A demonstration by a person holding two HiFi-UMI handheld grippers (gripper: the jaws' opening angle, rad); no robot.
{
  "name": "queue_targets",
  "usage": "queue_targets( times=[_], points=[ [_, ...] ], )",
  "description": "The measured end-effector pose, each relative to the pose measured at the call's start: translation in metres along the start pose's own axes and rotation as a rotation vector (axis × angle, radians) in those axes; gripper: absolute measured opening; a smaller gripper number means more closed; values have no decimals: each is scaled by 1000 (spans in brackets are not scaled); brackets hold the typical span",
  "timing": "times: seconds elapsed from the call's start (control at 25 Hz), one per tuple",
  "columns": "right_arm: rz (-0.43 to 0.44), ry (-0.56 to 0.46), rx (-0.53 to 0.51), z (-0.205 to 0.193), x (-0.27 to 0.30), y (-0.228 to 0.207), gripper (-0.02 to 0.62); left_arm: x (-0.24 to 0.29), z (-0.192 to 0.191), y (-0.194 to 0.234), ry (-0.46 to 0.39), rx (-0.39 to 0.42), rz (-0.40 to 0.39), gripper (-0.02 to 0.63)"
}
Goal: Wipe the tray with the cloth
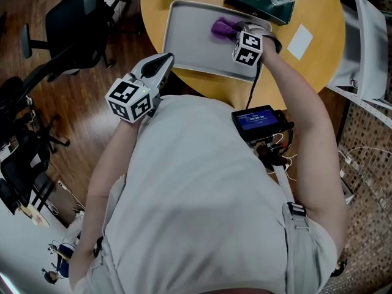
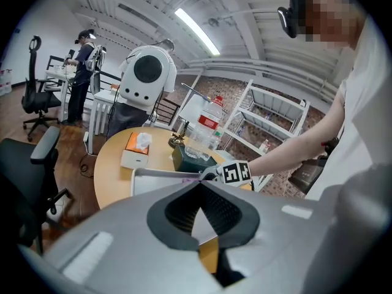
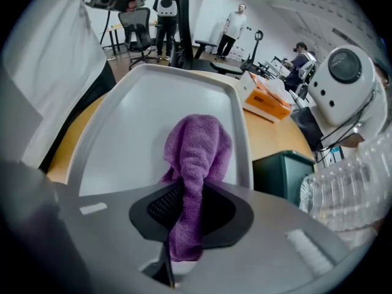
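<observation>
Robotics lab or office, swivel chairs [image 1: 73, 17], white robot [image 2: 147, 72], metal shelving [image 2: 269, 121], strip lights [image 2: 196, 29]

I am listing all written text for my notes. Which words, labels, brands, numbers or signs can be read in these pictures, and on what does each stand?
No text reads clearly.
Small screen at the person's chest: pale characters, too blurred.
Red bottle label: too small.
Orange box: print unreadable.
Marker cubes: square patterns only, no words.
</observation>
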State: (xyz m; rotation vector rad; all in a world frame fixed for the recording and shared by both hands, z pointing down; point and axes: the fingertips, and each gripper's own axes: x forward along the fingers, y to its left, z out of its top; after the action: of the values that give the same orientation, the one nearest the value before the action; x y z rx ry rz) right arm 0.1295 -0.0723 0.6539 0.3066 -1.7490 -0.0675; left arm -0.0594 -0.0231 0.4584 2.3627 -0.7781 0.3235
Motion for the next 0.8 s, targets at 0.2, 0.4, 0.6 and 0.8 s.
queue_targets(
  times=[0.2, 0.4, 0.6, 0.8],
  points=[
    [87, -53, -101, 34, -6, 67, 67, -11, -2, 0, -16, 2, 3, 0],
    [158, -73, -191, 57, -12, 122, 70, -19, -7, 0, -31, -4, 12, 0],
    [179, -62, -260, 65, -12, 139, 69, -26, -7, 5, -49, -18, 25, 0],
    [245, -83, -280, 66, -7, 131, 72, -30, -12, 14, -58, -41, 42, 0]
  ],
)
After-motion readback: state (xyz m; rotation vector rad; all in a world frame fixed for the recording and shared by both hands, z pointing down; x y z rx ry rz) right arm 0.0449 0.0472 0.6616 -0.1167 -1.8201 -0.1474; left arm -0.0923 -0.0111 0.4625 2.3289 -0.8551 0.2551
